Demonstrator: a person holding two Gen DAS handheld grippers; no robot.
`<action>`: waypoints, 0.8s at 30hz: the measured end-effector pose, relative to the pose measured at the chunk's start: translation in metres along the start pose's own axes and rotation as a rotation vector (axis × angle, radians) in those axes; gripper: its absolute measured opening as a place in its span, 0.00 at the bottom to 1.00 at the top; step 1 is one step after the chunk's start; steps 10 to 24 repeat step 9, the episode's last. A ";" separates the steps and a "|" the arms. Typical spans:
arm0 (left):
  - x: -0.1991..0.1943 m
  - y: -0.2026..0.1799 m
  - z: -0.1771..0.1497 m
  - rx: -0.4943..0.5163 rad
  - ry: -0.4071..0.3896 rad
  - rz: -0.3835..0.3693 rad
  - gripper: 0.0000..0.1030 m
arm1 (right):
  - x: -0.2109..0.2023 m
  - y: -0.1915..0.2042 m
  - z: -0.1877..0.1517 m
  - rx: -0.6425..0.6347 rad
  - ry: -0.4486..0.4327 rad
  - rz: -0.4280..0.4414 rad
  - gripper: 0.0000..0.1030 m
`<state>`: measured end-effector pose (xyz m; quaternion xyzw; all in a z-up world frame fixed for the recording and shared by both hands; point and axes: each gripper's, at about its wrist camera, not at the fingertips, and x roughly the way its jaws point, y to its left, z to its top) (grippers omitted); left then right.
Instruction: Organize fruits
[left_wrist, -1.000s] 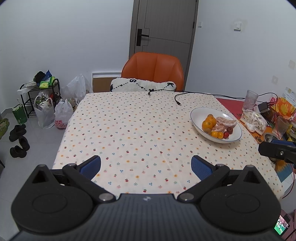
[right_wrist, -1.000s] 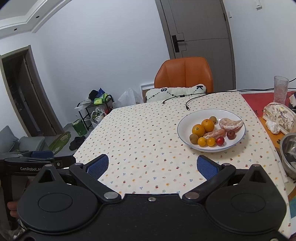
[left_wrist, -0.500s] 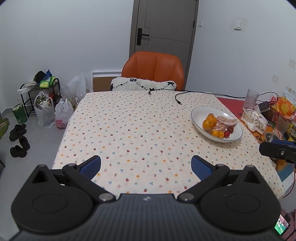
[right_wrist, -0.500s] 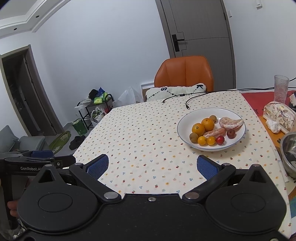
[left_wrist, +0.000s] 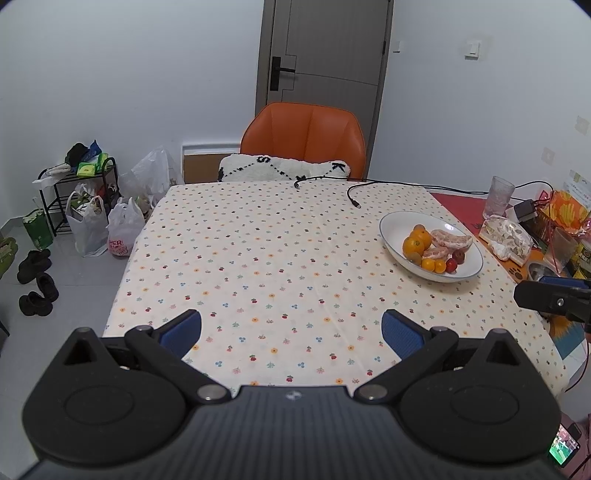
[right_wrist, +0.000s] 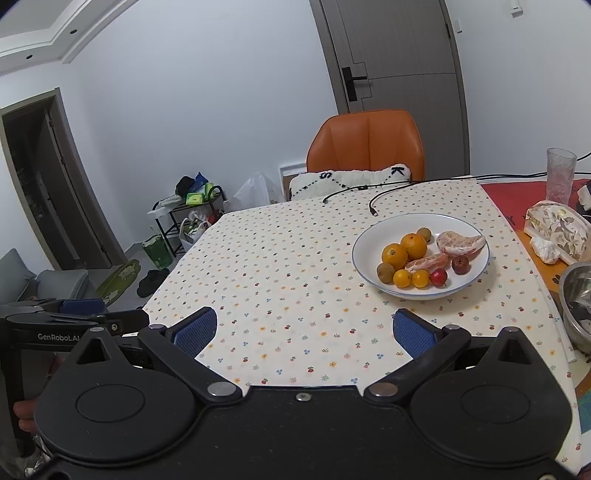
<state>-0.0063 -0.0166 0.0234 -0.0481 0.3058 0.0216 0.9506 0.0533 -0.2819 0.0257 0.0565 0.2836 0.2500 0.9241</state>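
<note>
Both tongs are hanging above the near edge of the bench (left_wrist: 258, 240), each with its blue pads spread wide and nothing between them. Left tongs (left_wrist: 291, 330) are facing the bare spotted cloth; right tongs (right_wrist: 304, 330) are pointing toward the cloth just short of the plate (right_wrist: 369, 254).

White plate with a thin blue rim is sitting on the right side of the bench, well apart from both tongs. Fruit is lying in it in one cluster:
- two oranges (right_wrist: 404, 251) touching each other toward the back
- two peeled citrus pieces, the bigger one (right_wrist: 460, 243) at the right rear, the smaller one (right_wrist: 426, 263) in the middle
- two small yellow fruits (right_wrist: 410, 278) side by side at the front
- a small red fruit (right_wrist: 438, 277) just beside them, a darker red one (right_wrist: 460, 264) behind it
- two brownish-green fruits, one at the front left (right_wrist: 385, 273), one at the back (right_wrist: 424, 233)

Black cable (right_wrist: 373, 212) is ending just behind the plate. Orange chair (right_wrist: 365, 144) is standing at the far end. Metal bowl (right_wrist: 576, 295) is showing at the right edge.
</note>
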 end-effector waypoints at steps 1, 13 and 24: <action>0.000 0.000 0.000 0.002 -0.002 -0.002 1.00 | 0.000 -0.001 0.000 0.002 0.000 0.000 1.00; 0.000 -0.007 -0.002 0.029 -0.008 -0.011 1.00 | 0.001 -0.003 0.000 0.006 0.004 -0.003 1.00; 0.000 -0.007 -0.002 0.029 -0.008 -0.011 1.00 | 0.001 -0.003 0.000 0.006 0.004 -0.003 1.00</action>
